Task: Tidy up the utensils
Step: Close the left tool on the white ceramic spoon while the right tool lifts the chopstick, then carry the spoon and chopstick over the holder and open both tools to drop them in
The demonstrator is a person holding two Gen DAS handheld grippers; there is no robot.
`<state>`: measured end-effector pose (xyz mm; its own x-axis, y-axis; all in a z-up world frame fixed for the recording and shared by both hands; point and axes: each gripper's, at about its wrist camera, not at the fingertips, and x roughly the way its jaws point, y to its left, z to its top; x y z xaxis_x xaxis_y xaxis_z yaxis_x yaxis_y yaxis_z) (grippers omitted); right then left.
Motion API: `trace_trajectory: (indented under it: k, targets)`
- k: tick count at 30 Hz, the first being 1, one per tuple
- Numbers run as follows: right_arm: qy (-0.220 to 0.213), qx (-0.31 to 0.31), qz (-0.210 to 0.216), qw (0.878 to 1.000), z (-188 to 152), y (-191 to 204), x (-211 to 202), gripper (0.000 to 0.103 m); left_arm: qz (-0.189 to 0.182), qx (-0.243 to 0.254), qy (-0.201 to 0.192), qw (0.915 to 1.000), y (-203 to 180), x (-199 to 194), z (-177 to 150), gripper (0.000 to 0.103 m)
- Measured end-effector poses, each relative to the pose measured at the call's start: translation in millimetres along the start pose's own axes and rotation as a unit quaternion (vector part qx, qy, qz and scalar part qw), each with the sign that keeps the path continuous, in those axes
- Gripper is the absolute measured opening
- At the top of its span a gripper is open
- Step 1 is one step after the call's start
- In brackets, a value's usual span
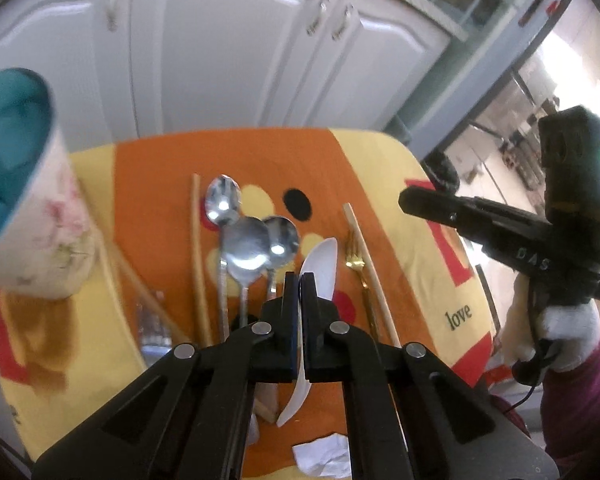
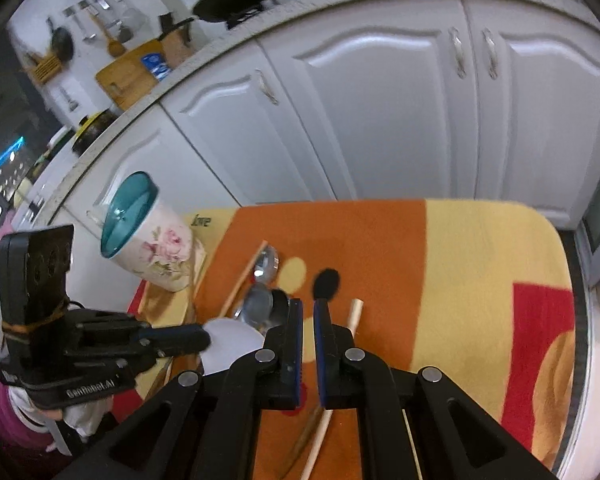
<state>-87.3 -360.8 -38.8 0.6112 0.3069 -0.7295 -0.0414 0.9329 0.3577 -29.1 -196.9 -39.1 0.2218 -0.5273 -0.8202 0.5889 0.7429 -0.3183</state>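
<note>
Left claw [image 1: 300,280] is gripping the white spoon [image 1: 320,268], clamped edge-on, right of the steel spoons [image 1: 246,240]. Right claw [image 2: 308,308] is closed, nothing visibly between its pads. Step in hand: the pick. Next, judged: carrying the spoon into the cup [image 1: 28,184], far left of those spoons.

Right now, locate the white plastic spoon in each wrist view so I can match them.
Left wrist view: the white plastic spoon is at centre, clamped between the left gripper fingers.
Right wrist view: the spoon's bowl is at lower left, at the tip of the left gripper.
Shared landmark: the floral cup with the teal inside.
</note>
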Motion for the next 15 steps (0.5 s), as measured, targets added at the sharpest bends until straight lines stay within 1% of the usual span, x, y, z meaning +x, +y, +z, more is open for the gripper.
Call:
trace_trajectory:
  k: [2,4,5,6,8,10,11,12,13,15]
  targets:
    - [0.013,0.01,-0.012,1.0,0.8,-3.9,8.5,0.005,0.002,-0.011,-0.003,0.9999,4.5,-3.2,-1.2,0.0]
    - [0.031,0.025,-0.036,0.999,-0.6,-10.9,20.3,0.006,0.004,-0.019,-0.007,0.9998,7.0,-5.6,-3.5,0.0]
    - [0.042,0.026,-0.046,0.998,-2.6,-13.9,28.4,0.011,0.002,-0.022,-0.008,0.9997,7.9,-7.6,-4.2,0.0]
    - [0.051,0.027,-0.053,0.997,-4.9,-16.6,36.4,0.021,0.001,-0.024,-0.01,0.9997,7.6,-8.0,-4.4,0.0]
    - [0.067,0.03,-0.062,0.995,-7.9,-21.0,49.7,0.031,0.001,-0.03,-0.016,0.9994,9.2,-10.7,-4.6,0.0]
    - [0.077,0.021,-0.071,0.994,-8.2,-22.4,60.2,0.031,0.001,-0.035,-0.02,0.9992,10.7,-13.2,-4.7,0.0]
    - [0.078,0.018,-0.076,0.994,-7.8,-23.8,63.1,0.025,0.002,-0.037,-0.022,0.9991,11.3,-14.5,-4.9,0.0]
    - [0.079,0.019,-0.075,0.994,-8.2,-24.7,65.1,0.011,0.005,-0.037,-0.023,0.999,11.4,-15.3,-5.0,0.0]
    - [0.075,0.023,-0.069,0.994,-8.8,-25.6,63.9,0.008,0.007,-0.036,-0.024,0.999,11.3,-16.1,-5.1,0.0]
    - [0.067,0.02,-0.064,0.995,-9.2,-25.1,57.6,0.006,0.015,-0.031,-0.028,0.999,10.7,-18.7,-6.5,0.0]
